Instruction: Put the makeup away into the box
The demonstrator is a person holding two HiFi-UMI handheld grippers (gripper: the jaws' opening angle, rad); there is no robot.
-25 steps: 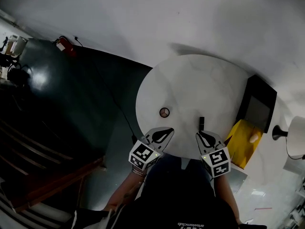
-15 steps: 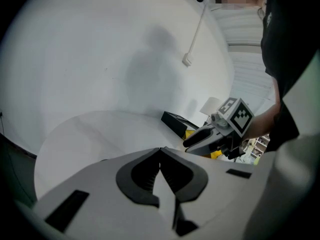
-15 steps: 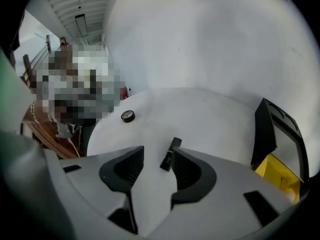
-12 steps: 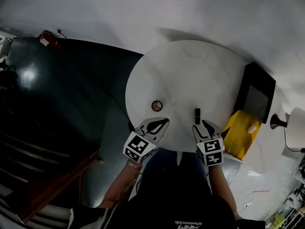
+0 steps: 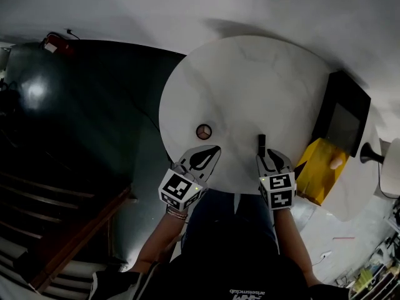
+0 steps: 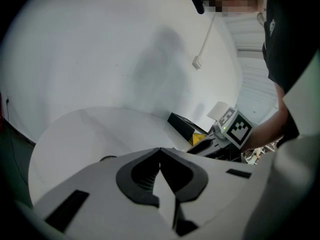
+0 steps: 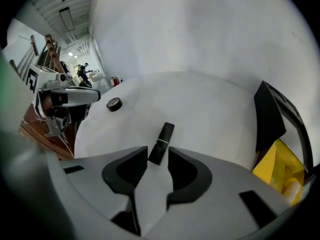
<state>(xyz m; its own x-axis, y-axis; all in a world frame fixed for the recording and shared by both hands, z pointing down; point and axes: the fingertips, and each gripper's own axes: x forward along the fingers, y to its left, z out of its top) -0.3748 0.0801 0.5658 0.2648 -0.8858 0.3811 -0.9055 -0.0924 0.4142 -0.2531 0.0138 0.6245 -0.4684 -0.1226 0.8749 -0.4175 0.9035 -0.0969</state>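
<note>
A black lipstick tube [image 5: 262,144] lies on the round white table [image 5: 250,86], near its front edge. My right gripper [image 5: 265,155] is open right over it. Its jaws have just opened wide and then narrowed a little. In the right gripper view the near end of the lipstick tube [image 7: 161,143] lies in the gap of the right gripper [image 7: 157,157], and the pads do not press on it. A small round compact [image 5: 204,131] sits to the left. My left gripper [image 5: 212,150] is shut and empty just right of and behind it. The black box [image 5: 342,120] stands at the table's right edge.
A yellow bag-like thing [image 5: 319,169] sits below the box, beside the table. Dark floor and wooden stairs [image 5: 69,230] are on the left. A person's blurred face and a wall lamp show at the top of the left gripper view.
The right gripper's jaws have opened from shut, and it has come down over the lipstick's near end. The left gripper has sunk slightly and stays shut.
</note>
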